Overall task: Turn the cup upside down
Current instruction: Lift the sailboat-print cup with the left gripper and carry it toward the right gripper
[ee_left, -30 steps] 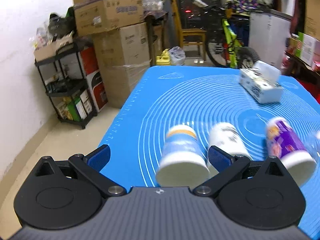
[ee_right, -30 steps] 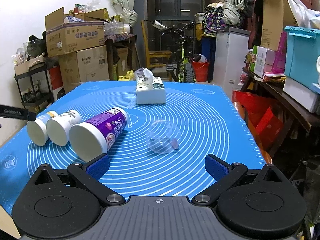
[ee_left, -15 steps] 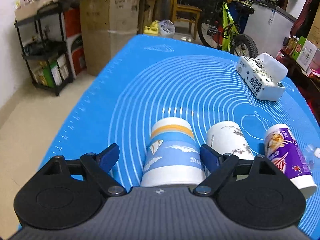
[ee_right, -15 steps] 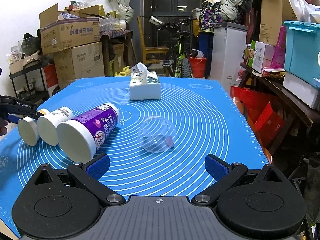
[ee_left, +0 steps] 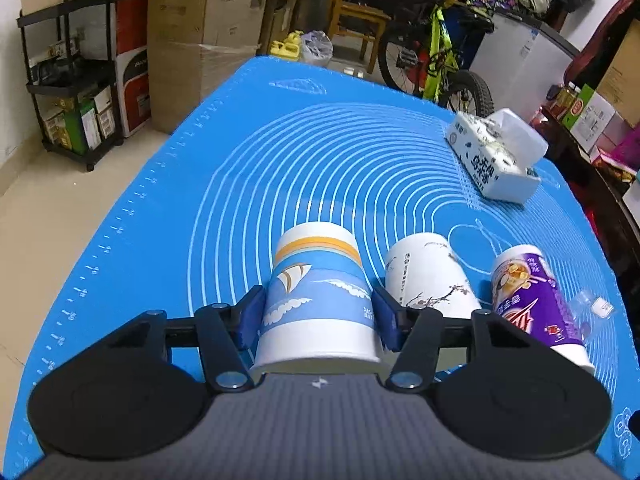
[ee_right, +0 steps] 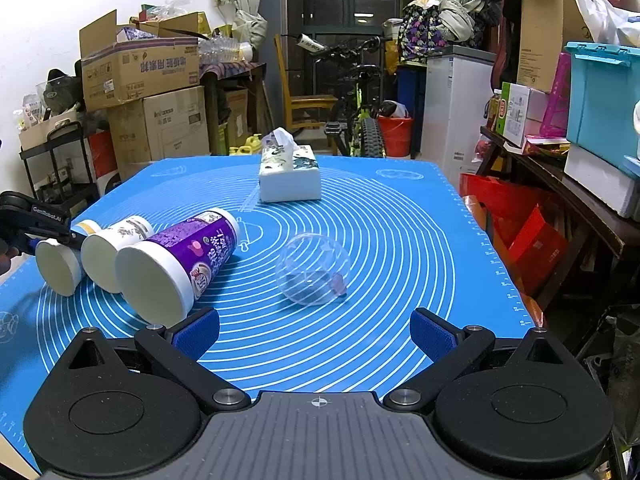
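A blue-and-white paper cup with a sailboat print [ee_left: 318, 296] lies on its side on the blue mat, its mouth toward the camera. My left gripper [ee_left: 318, 318] is shut on it, a blue pad pressed on each side. The cup also shows in the right wrist view [ee_right: 60, 260], with the left gripper [ee_right: 32, 220] on it. A white cup with ink print [ee_left: 430, 276] and a purple cup [ee_left: 536, 300] lie beside it, also on their sides. My right gripper [ee_right: 314, 334] is open and empty above the mat's near edge.
A clear plastic dome cup [ee_right: 314, 270] lies in the middle of the mat [ee_right: 400, 240]. A tissue box [ee_right: 289, 174] stands at the far side. Cardboard boxes, a shelf, a bicycle and bins surround the table.
My left gripper has moved forward around the sailboat cup and closed on it. The right gripper has hardly moved and stays open.
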### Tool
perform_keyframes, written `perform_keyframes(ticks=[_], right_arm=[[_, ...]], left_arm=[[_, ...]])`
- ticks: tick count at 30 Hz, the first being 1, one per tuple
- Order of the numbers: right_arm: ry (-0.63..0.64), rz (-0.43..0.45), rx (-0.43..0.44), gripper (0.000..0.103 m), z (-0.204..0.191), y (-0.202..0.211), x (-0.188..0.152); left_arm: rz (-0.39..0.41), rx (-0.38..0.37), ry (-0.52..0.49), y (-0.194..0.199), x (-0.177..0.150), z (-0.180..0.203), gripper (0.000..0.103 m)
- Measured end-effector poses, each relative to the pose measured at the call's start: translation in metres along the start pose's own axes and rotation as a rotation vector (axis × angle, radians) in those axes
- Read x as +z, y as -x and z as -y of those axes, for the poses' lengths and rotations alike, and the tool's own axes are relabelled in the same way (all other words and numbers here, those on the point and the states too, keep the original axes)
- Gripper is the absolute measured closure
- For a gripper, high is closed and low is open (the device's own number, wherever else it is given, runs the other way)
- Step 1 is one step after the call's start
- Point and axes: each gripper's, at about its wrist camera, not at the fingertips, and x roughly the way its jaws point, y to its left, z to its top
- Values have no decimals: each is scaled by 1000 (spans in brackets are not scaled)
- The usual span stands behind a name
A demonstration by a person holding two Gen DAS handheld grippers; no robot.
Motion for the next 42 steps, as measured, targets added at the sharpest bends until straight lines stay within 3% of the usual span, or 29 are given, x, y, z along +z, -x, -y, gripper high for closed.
perform_keyframes(ticks=[10, 17, 21, 27, 38, 40, 41, 42], right_arm=[[5, 5, 6, 2, 2, 11, -1], [-4, -1, -1, 2, 14, 27, -5], [-13, -3, -5, 2, 23, 35, -9], [-22, -13, -20, 2, 39, 41, -15], [-49, -57, -23, 2, 55, 27, -28], [-52, -62, -24, 2, 56, 25, -29], [-52, -64, -24, 2, 56, 24, -29], [-50, -65, -23, 2, 56, 24, -30]], left_arm=[[69, -7, -46, 62, -30, 29, 44], [66, -91, -81, 90, -67, 73, 44], [43, -159, -92, 85, -84, 106, 44], [-10, -195, -95, 62, -103, 144, 44], [-12, -171, -136, 37, -127, 173, 41], [-19, -165, -140, 36, -126, 175, 33], [-17, -161, -138, 37, -127, 174, 22], [-8, -158, -136, 38, -128, 173, 17]])
